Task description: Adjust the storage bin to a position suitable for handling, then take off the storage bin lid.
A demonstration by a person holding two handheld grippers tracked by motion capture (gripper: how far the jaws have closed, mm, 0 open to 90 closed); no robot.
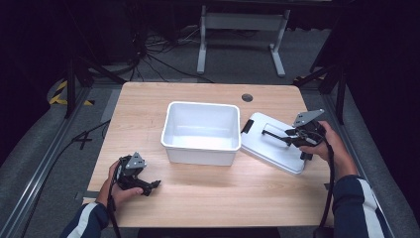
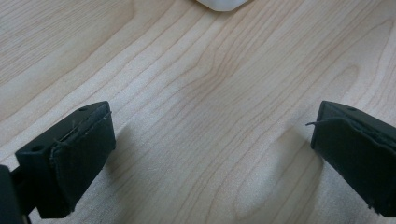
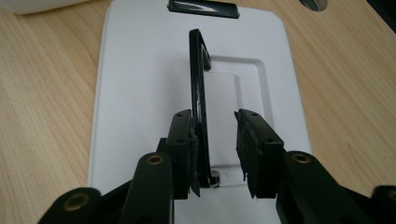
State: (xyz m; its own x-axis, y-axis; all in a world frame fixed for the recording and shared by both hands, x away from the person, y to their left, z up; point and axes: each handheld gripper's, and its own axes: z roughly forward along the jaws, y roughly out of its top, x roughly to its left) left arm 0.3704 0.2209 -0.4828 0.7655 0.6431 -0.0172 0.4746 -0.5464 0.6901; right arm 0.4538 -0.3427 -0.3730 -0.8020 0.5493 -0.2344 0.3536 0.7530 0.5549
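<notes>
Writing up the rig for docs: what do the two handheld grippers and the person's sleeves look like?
Both the left gripper and the right gripper are black with two jaws, a grey three-cornered plate on top and a black trailing cable. Jaw pads are black, worn-edged; brass-coloured pivot pins. Sleeves are dark navy with a white stripe.

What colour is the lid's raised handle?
Black, on the white lid; the handle shows best in the right gripper view.

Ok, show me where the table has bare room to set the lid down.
Bare wood runs along the near edge between the left gripper and the lid, and across the far strip behind the bin. It is crowded at the right, where lid and bin meet.
</notes>
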